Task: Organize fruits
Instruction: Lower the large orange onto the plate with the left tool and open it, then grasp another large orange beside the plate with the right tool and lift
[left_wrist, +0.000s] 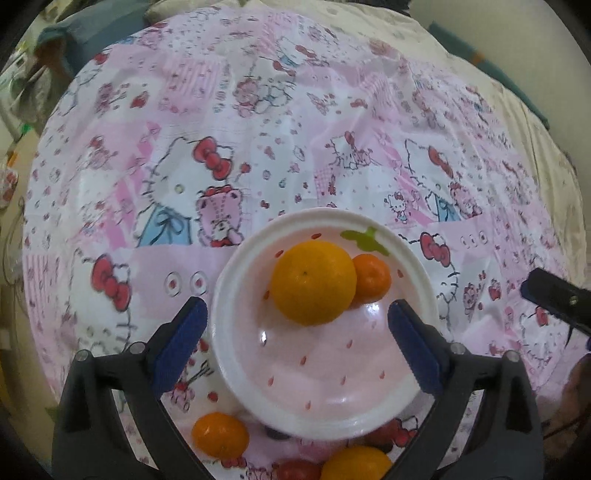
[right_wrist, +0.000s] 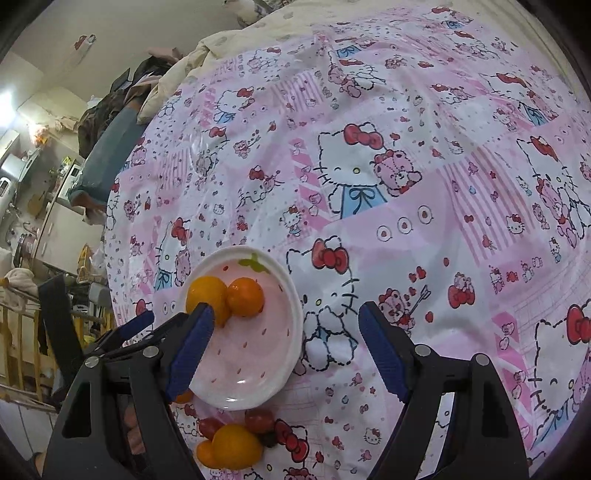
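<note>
— While the left gripper (left_wrist: 297, 341) hangs over the plate (left_wrist: 236, 369) with its jaws spread wide and nothing between the pads, which step would you say is in hand?

— A drop-off just finished, by my reading. The large orange (left_wrist: 313, 282) sits in the plate beyond the jaw tips, touching neither pad, with a small orange (left_wrist: 373, 277) pressed against its far side. So the release looks done and the next fetch has not begun.

— And the right gripper (right_wrist: 286, 350)?

— Also open, a little less wide, and empty. Its left jaw overlaps the near edge of the plate in its own view, while its right jaw stands over bare patterned cloth (right_wrist: 406, 184). It grips nothing.

— What is left to gather?

— A cluster on the cloth on the near side of the plate, close under both grippers: a small tangerine (left_wrist: 220, 435) beneath the left gripper's left jaw, a yellow-orange fruit (right_wrist: 236, 446) further in, and cherry tomatoes (right_wrist: 258, 421) just beside it. There is something dark among them that I cannot make out.

— So what does the next move call for?

— I judge one gripper must draw back toward the near side, come down with a jaw on either side of a single fruit, and close gently. The tomatoes are soft and crowd the bigger fruit, so a neighbour could be nudged and roll away.

— Any risk at the plate?

— Fruit already sits at its far side; the pink near half is free for the next piece.
</note>
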